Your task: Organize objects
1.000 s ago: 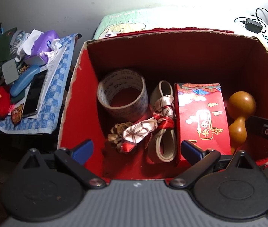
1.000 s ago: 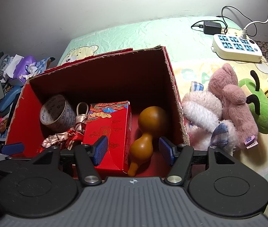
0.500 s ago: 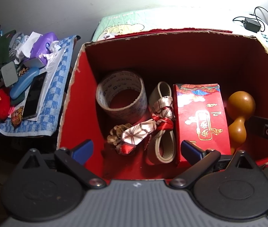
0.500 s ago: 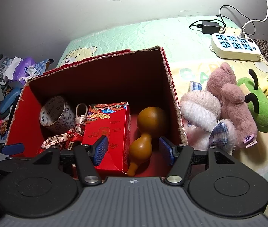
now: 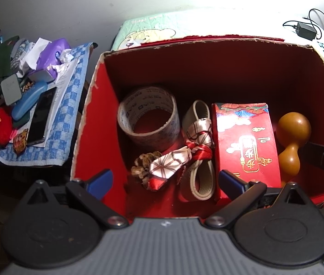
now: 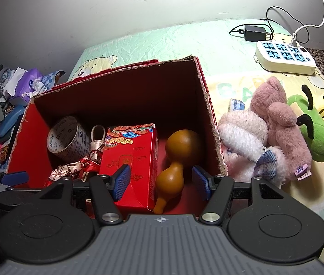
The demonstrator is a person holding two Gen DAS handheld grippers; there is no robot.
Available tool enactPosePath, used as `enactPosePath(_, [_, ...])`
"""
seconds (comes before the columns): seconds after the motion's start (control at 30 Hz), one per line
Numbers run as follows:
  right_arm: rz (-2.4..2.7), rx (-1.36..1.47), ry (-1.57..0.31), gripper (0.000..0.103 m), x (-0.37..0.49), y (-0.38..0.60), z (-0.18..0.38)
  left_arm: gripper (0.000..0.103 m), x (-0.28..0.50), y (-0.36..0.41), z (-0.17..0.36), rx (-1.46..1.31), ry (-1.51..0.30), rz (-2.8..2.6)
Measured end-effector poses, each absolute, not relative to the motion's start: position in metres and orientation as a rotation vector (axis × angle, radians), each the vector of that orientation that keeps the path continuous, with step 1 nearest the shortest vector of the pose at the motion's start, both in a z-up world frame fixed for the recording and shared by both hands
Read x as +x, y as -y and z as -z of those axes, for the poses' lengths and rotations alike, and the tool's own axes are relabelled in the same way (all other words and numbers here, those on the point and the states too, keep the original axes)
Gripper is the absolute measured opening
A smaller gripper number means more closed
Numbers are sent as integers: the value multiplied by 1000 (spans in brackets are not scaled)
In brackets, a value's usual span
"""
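Note:
A red cardboard box (image 5: 97, 123) (image 6: 210, 114) stands open on the bed. Inside lie a roll of printed tape (image 5: 148, 119) (image 6: 66, 137), a cream strap with a patterned ribbon (image 5: 198, 151) (image 6: 86, 160), a red gift carton (image 5: 245, 142) (image 6: 132, 158) and a brown gourd (image 5: 292, 135) (image 6: 178, 153). My left gripper (image 5: 165, 182) hangs open over the box's near edge, nothing between its fingers. My right gripper (image 6: 160, 182) is open too, its blue pads on either side of the gourd's narrow end without touching it.
Plush toys lie right of the box: a pink bear (image 6: 278, 123), a white one (image 6: 242, 135), a green one (image 6: 315, 133). A white power strip (image 6: 285, 57) and charger (image 6: 254, 32) sit farther back. Left is a cluttered blue checked cloth (image 5: 63, 119) with a phone (image 5: 41, 114).
Both views have shifted slightly, the box sitting a little lower and nearer. Objects in the box have not moved and both grippers stay open.

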State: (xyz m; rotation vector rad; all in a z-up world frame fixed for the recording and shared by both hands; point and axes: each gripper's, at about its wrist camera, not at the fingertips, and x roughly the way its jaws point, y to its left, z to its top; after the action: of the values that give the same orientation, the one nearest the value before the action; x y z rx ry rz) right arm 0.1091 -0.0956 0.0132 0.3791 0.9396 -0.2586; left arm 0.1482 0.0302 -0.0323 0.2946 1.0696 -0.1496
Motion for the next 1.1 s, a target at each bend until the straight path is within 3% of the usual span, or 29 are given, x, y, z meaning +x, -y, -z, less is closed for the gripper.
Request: enactPosePath(1.1, [258, 335, -910, 63, 113, 92, -24, 99, 153, -35, 32, 274, -1098, 159])
